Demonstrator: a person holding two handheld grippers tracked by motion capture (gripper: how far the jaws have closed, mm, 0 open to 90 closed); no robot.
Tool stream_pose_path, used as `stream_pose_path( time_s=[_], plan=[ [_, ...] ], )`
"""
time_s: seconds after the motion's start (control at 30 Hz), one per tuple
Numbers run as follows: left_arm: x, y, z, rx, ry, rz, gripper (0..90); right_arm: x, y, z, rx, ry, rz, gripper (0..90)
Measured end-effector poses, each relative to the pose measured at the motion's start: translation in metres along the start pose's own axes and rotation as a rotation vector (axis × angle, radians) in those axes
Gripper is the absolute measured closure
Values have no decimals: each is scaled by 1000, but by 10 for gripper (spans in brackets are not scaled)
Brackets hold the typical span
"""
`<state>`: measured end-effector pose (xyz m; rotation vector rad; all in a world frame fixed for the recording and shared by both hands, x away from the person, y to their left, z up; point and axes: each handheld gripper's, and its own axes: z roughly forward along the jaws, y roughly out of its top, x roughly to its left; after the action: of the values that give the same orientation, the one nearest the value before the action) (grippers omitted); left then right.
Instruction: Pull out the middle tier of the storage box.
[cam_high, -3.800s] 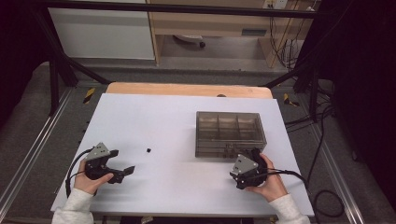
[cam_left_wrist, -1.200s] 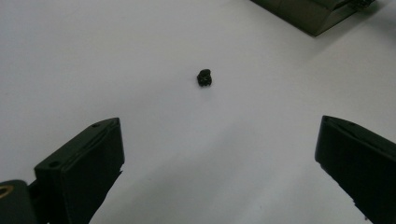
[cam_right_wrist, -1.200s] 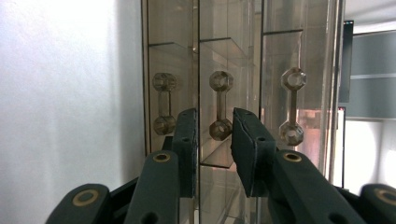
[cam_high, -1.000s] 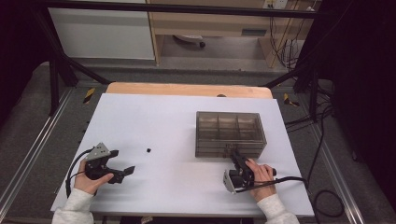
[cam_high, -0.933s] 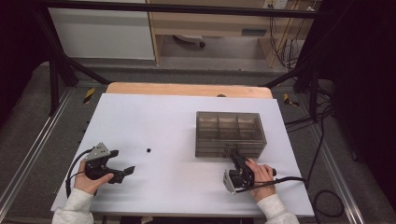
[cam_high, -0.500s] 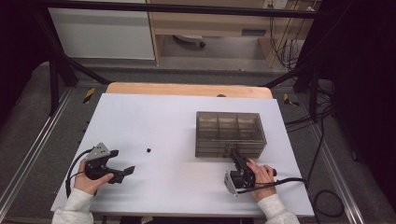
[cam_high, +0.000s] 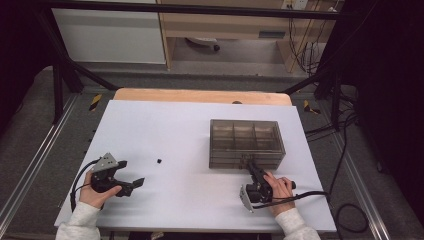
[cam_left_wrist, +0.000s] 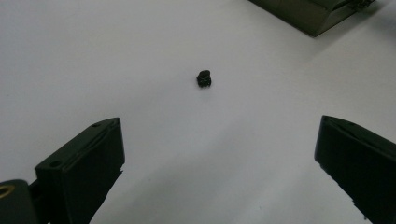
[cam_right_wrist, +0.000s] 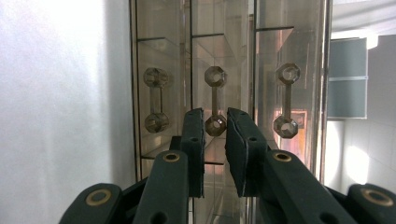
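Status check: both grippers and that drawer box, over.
Right gripper rolled sideways, jaws closing around the drawer box's middle handle. Left gripper open, small black part ahead. Nothing blocking.

Small black object (cam_high: 159, 161) on the tabletop (cam_high: 175, 130): too small in the high view to tell its kind; in the left gripper view (cam_left_wrist: 204, 78) a dark lump, shape unclear.

Clear compartment box (cam_high: 246, 142): contents not legible from above; in the left gripper view only a corner (cam_left_wrist: 317, 14), cut by the top edge; in the right gripper view (cam_right_wrist: 163, 70) cut off at top and bottom.

Handle (cam_right_wrist: 215, 100) between the right tongs (cam_right_wrist: 215, 133): whether the pads touch it cannot be told.

Left tongs (cam_left_wrist: 219, 163): both jaws cut by the lower edge.

Person: only hands and sleeves, cut off at the bottom.
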<state>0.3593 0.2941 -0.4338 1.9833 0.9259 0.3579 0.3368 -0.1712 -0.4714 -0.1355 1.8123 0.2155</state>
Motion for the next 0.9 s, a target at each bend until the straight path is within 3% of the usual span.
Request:
stream_pose_path(
  time_s=[0.13, 0.5, 0.9],
  plan=[
    [0, 0, 0, 0, -1, 2, 9, 2, 0, 0, -2, -22, -19, 784],
    [0, 0, 0, 0, -1, 1, 10, 4, -1, 0, -13, -39, -15, 800],
    [0, 0, 0, 0, 0, 2, 10, 3, 0, 0, -4, -28, -23, 803]
  ],
)
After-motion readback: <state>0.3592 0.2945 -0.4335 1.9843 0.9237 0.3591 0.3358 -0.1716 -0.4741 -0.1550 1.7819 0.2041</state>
